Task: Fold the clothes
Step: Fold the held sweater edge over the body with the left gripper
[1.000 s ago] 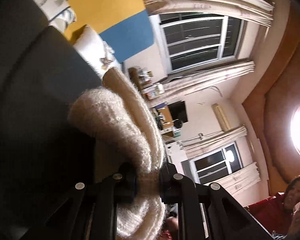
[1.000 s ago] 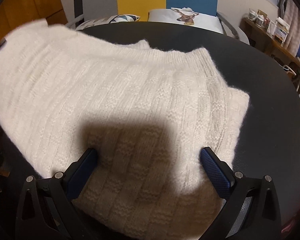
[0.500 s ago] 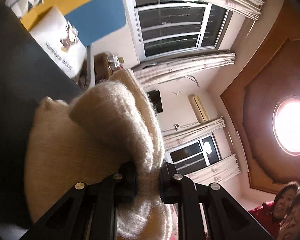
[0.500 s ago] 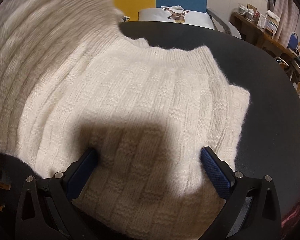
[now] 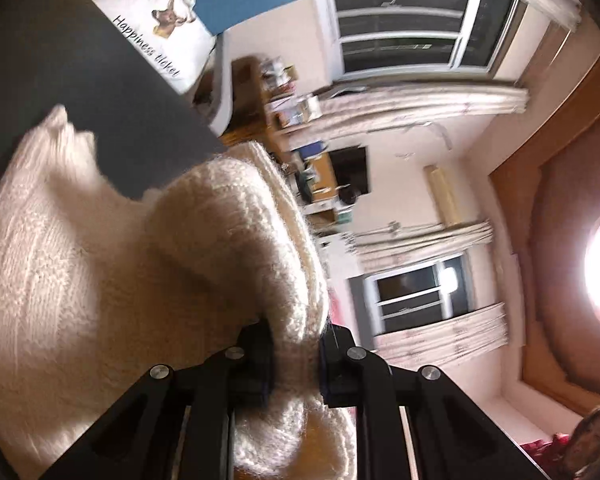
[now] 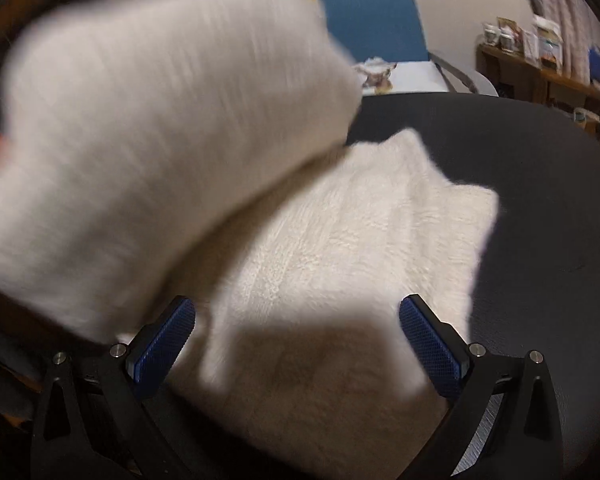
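Left tongs (image 5: 296,354) were clamped on a thick bunched fold of the cream knitted sweater (image 5: 100,288), the fuzzy ribbed wool bulging out above and below their black fingers. From there the sweater fell away to the left in a broad, soft sheet over the dark, matte tabletop (image 5: 60,80).

Right tongs (image 6: 296,344) stood wide apart, gripping nothing, with their blue cross-hatched pads (image 6: 162,342) hovering on either side of the sweater's flat part. That part lay in the middle of the round black tabletop (image 6: 540,200), its chunky ribs running toward the far edge and its right edge forming a squared corner. A lifted flap of the same sweater, blurred, hung over its left side. A white printed cushion (image 5: 160,28) sat beyond the tabletop's far edge.
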A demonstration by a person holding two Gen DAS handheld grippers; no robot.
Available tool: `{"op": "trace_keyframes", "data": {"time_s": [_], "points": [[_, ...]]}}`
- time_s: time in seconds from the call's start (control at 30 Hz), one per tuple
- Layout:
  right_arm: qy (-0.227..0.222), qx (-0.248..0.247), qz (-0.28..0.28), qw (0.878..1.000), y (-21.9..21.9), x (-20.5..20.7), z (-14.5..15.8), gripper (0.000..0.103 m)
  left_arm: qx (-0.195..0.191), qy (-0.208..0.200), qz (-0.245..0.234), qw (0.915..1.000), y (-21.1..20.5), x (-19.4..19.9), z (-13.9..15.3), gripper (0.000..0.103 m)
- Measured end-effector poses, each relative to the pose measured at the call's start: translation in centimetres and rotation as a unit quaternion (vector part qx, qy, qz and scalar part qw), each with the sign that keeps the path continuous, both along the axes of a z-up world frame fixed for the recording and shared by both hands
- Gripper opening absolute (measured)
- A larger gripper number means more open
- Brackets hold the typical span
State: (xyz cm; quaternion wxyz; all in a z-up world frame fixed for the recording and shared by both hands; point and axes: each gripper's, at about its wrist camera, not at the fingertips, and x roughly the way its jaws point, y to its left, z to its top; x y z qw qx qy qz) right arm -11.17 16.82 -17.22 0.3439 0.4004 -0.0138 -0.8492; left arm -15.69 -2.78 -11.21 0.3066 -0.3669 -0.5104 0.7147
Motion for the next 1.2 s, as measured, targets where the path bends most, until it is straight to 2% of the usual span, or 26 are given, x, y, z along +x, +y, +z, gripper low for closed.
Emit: {"op": "trace_keyframes", "data": {"time_s": [0.07,0.2,0.27,0.37,0.47,0.53,0.6,0.7,0.77,0.9,1.0,1.07,1.1,1.13,1.17,1.2], "points": [[0.001,-0.024,0.005,1.000,1.2,0.2,0.2,0.103,-0.014,-0.011,-0.008,0.9998,1.0,-0.5,-0.8,0.016],[-0.019,-0.004,0.042,0.999,2.0,1.4,-1.1,0.103,-0.045,-0.032,-0.026,0.9981,3.0,-1.1,-2.4,0.019],[-0.022,-0.004,0.050,0.998,2.0,1.7,-1.7,0.103,-0.047,-0.053,-0.042,0.9966,3.9,-1.3,-3.5,0.021],[-0.025,-0.018,0.048,0.998,2.4,1.8,-2.1,0.103,-0.037,-0.070,-0.059,0.9951,4.6,-1.4,-4.1,0.026],[-0.029,-0.035,0.043,0.998,2.7,1.6,-2.1,0.103,0.004,-0.076,-0.063,0.9951,4.1,-1.0,-3.7,0.031],[-0.024,-0.031,0.047,0.998,2.5,1.6,-2.1,0.103,0.033,-0.067,-0.071,0.9947,3.6,-0.5,-2.6,0.032],[-0.021,-0.027,0.048,0.998,2.5,1.7,-2.0,0.103,0.033,-0.040,-0.075,0.9958,2.9,0.0,-0.9,0.032],[-0.019,-0.024,0.046,0.998,2.6,1.9,-1.8,0.103,-0.012,0.002,-0.058,0.9983,0.5,1.2,1.3,0.033],[-0.023,-0.037,0.044,0.998,3.1,2.0,-1.8,0.103,-0.067,0.012,-0.049,0.9965,-0.8,2.0,1.8,0.033],[-0.058,-0.139,0.043,0.988,5.3,2.3,-1.4,0.103,-0.155,0.037,-0.035,0.9865,-2.3,5.7,1.5,0.033],[-0.104,-0.228,0.024,0.968,7.3,2.3,-1.5,0.103,-0.209,0.056,-0.016,0.9761,-3.6,9.5,0.8,0.033],[-0.143,-0.244,0.003,0.959,7.9,2.4,-1.6,0.103,-0.235,0.060,-0.013,0.9701,-4.4,11.9,0.1,0.033],[-0.149,-0.243,-0.004,0.959,8.0,2.6,-1.3,0.103,-0.256,0.067,-0.019,0.9641,-4.6,13.3,-0.2,0.033],[-0.146,-0.239,-0.011,0.960,8.2,2.9,-0.8,0.103,-0.285,0.080,-0.028,0.9547,-4.6,14.8,-0.3,0.033],[-0.122,-0.231,-0.012,0.965,8.4,3.3,0.4,0.103,-0.315,0.093,-0.037,0.9437,-4.3,15.8,-0.2,0.033],[-0.101,-0.222,-0.002,0.970,8.2,3.5,1.6,0.103,-0.351,0.108,-0.045,0.9290,-3.9,16.8,-0.2,0.033]]}}
